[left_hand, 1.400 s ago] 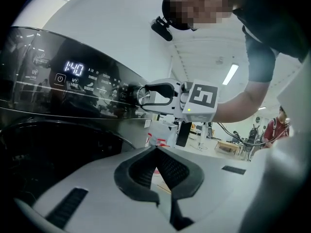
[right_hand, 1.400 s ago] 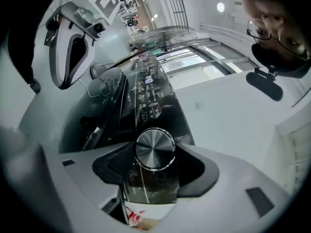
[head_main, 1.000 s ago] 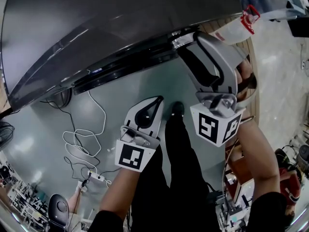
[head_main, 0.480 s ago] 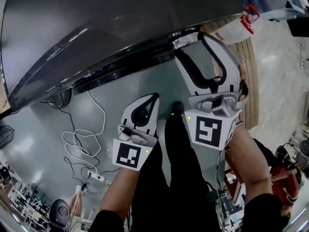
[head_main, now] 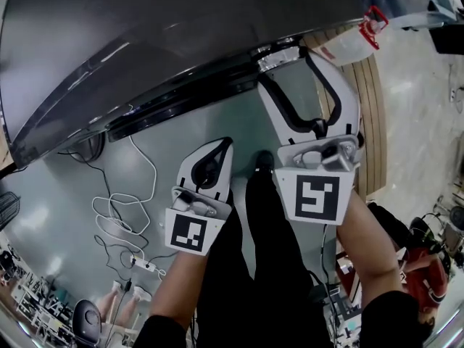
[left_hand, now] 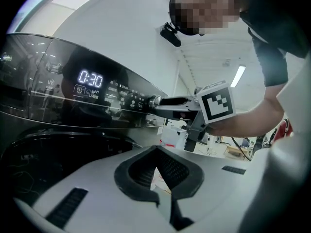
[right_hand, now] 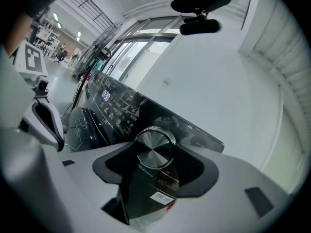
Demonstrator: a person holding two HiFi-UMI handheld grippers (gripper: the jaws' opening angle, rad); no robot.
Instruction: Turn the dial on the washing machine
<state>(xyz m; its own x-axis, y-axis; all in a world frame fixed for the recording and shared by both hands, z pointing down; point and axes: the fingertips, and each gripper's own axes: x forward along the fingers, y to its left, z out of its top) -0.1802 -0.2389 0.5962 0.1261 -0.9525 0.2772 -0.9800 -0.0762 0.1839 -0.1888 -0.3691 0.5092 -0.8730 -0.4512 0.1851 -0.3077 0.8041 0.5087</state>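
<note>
1. The jaws of the right gripper (head_main: 285,59) are closed onto the dial (right_hand: 154,147), with one tip set on each side of its silver rim.
2. The dial is found at the right end of the dark control panel (right_hand: 121,106) of the washer (head_main: 145,42). In the head view it lies at 12 o'clock from the right gripper's marker cube.
3. The jaws of the left gripper (left_hand: 155,149) are met tip to tip, and nothing is held between them.
4. In the head view the left gripper is seen at 8 o'clock from the right one, well apart from the panel and over the floor (head_main: 58,194).
5. A lit display (left_hand: 91,78) reading 0:30 is shown at 9 o'clock from the dial in the left gripper view.
6. A white cable (head_main: 155,167) is seen on the floor at 9 o'clock from the left gripper.
</note>
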